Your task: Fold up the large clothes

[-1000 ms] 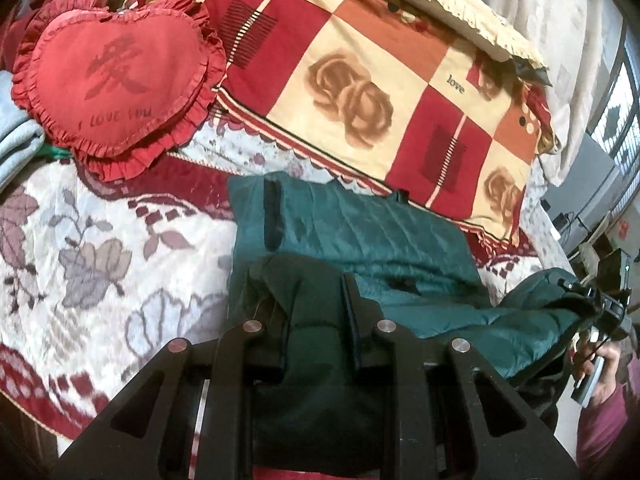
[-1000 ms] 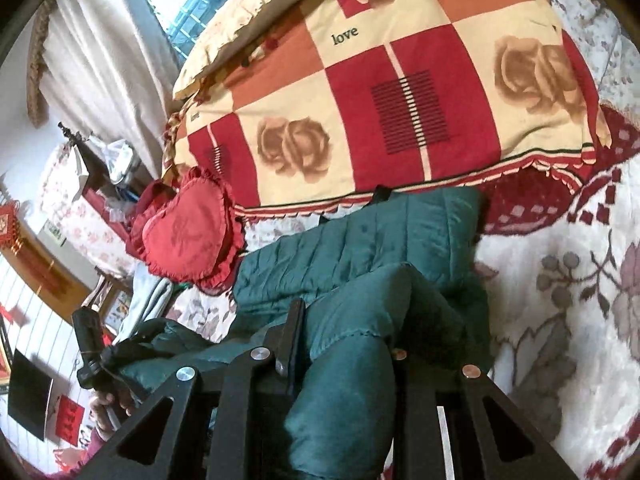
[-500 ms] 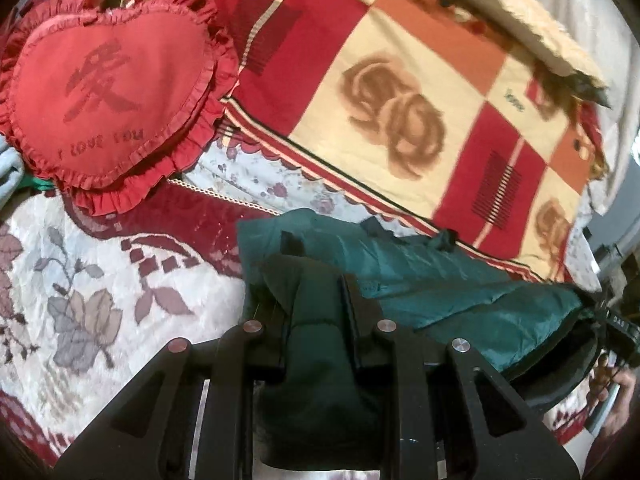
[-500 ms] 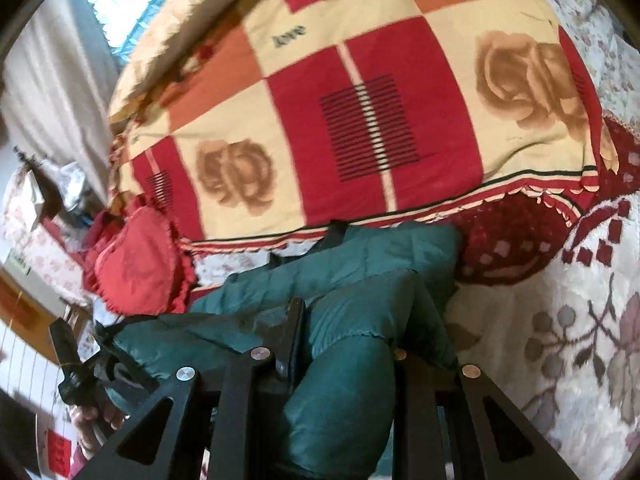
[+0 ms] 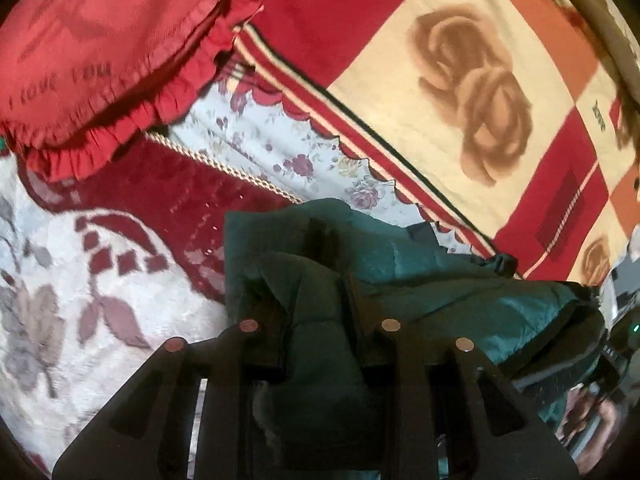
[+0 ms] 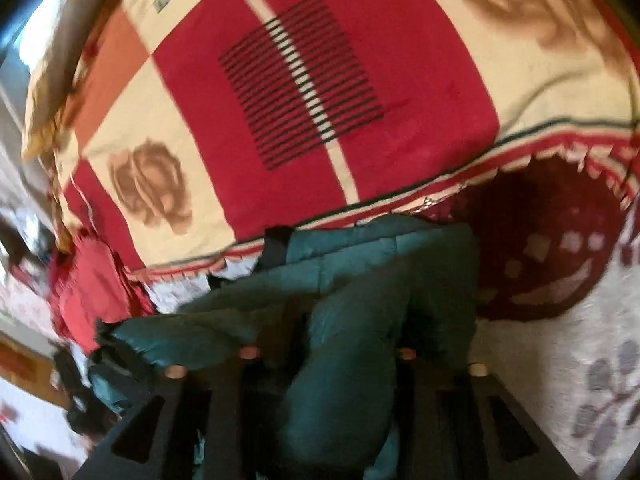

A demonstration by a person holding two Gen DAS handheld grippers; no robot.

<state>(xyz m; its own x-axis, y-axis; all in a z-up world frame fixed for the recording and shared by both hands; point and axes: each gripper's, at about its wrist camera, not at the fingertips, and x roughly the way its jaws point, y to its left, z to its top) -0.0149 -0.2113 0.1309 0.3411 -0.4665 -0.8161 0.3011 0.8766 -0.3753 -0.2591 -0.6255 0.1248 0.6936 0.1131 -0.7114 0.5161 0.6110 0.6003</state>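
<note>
Beside the blanket (image 5: 460, 80) lies the jacket (image 5: 400, 264), bunched between both opening grippers' fingers (image 5: 256, 344); heart pillow (image 5: 100, 48) nearby.

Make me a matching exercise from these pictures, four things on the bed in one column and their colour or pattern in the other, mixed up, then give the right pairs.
Things:
1. jacket
2. heart cushion
3. blanket
4. bedspread

Descriptions:
A. red with a ruffled edge and writing
B. dark green, quilted
C. pale with grey leaves and dark red patches
D. red, cream and orange squares with brown roses

Pairs: 1-B, 2-A, 3-D, 4-C
</note>
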